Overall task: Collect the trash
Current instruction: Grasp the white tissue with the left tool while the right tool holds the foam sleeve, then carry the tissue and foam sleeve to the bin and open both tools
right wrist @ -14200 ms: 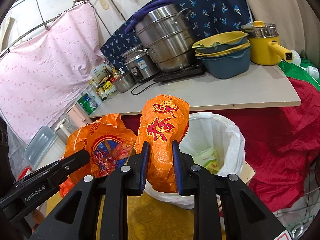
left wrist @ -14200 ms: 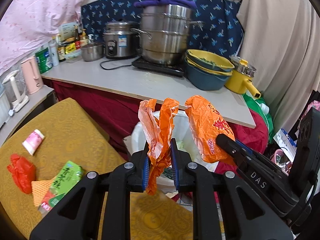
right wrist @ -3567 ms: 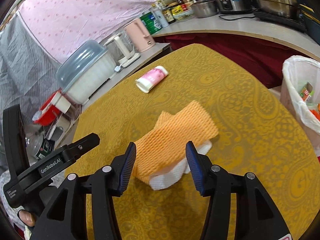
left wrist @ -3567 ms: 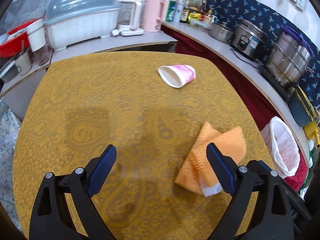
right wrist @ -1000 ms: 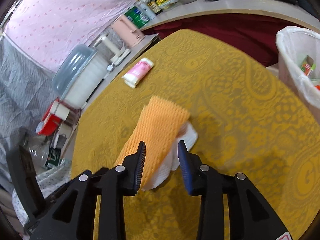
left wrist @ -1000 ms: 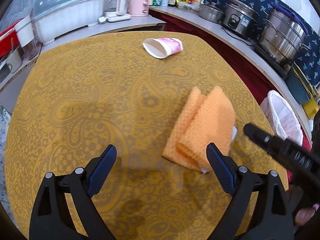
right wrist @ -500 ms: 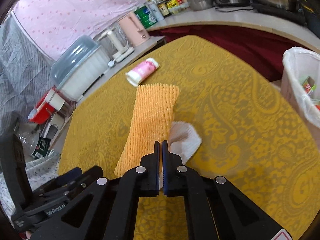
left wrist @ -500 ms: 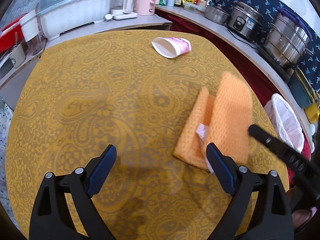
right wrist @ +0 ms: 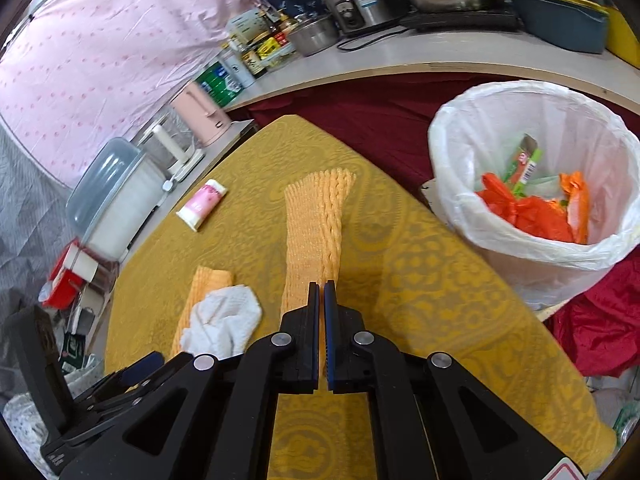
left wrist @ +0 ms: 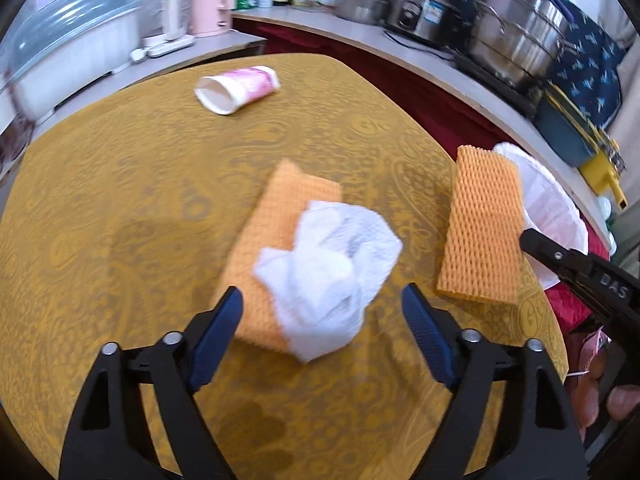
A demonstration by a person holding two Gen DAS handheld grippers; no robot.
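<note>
Lower centre of the right wrist view: right gripper point(right wrist: 321, 300) is clamped flat on the near end of an orange foam net point(right wrist: 314, 224), which sticks out forward above the yellow tablecloth point(right wrist: 420, 280). The lined trash bin point(right wrist: 520, 248) sits at right of frame, just off the table edge, already holding orange wrappers.

Step in hand looks like carry-to-bin: keep the pinch tight, swing right until the net's free end is over the bin mouth, then release, as it is light and may catch on the liner rim.

Left gripper point(left wrist: 322, 334), lower centre of its view, angles down at the table. Its jaws have just been closing but stand wide, bracketing a crumpled white tissue point(left wrist: 330, 264) lying on a second foam net point(left wrist: 276, 240), not pressing it. A paper cup point(left wrist: 238, 88) lies on its side, upper left.
</note>
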